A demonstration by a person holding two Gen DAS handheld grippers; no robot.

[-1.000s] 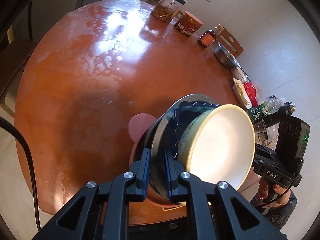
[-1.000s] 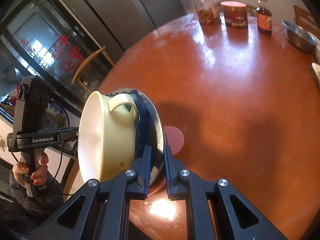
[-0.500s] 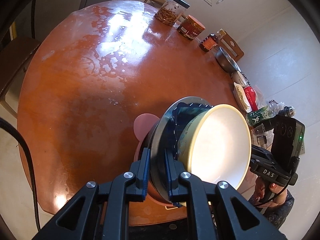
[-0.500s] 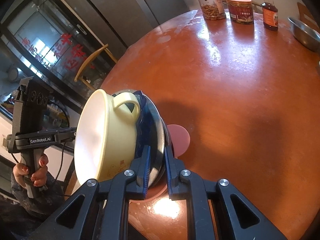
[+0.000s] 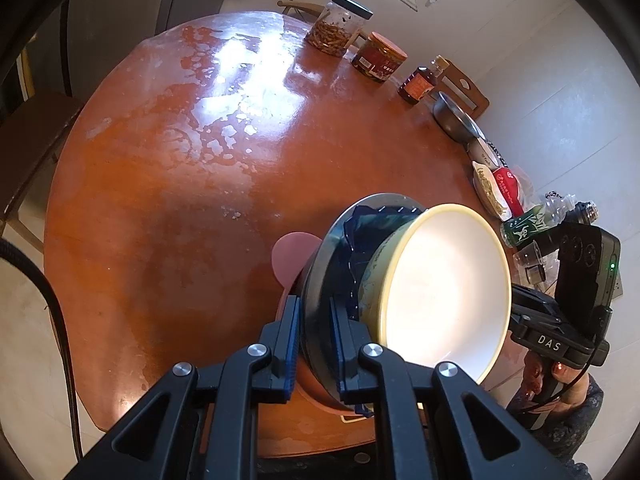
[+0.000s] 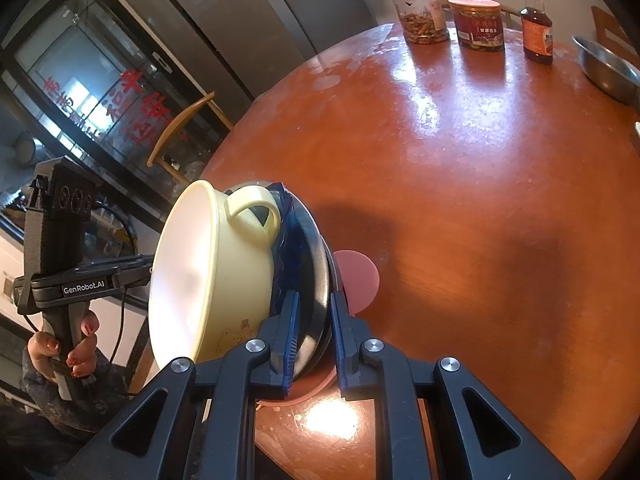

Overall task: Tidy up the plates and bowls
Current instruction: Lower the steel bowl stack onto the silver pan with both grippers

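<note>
A stack hangs above the near edge of the round table: a cream bowl with a handle [image 5: 436,296] [image 6: 208,280], a dark blue ruffled dish [image 5: 356,248] [image 6: 286,248], a metal plate [image 5: 320,280] [image 6: 318,276] and a pink plate [image 5: 290,256] [image 6: 358,276] at the bottom. My left gripper [image 5: 314,332] is shut on the stack's rim from one side. My right gripper [image 6: 314,328] is shut on the rim from the opposite side. The stack looks tilted in both views.
Round red-brown table [image 5: 180,184] [image 6: 480,184]. At its far edge stand a nut jar [image 5: 340,26] [image 6: 418,12], a red tin [image 5: 378,56] [image 6: 478,24], a brown bottle [image 5: 420,82] [image 6: 536,24] and a steel bowl [image 5: 456,118] [image 6: 604,66]. Snack packets [image 5: 496,192] lie at the right edge. A chair [image 6: 180,136] stands beyond.
Both grippers have drawn back and up a little with the stack held between them. The far jars sit lower in both views.
</note>
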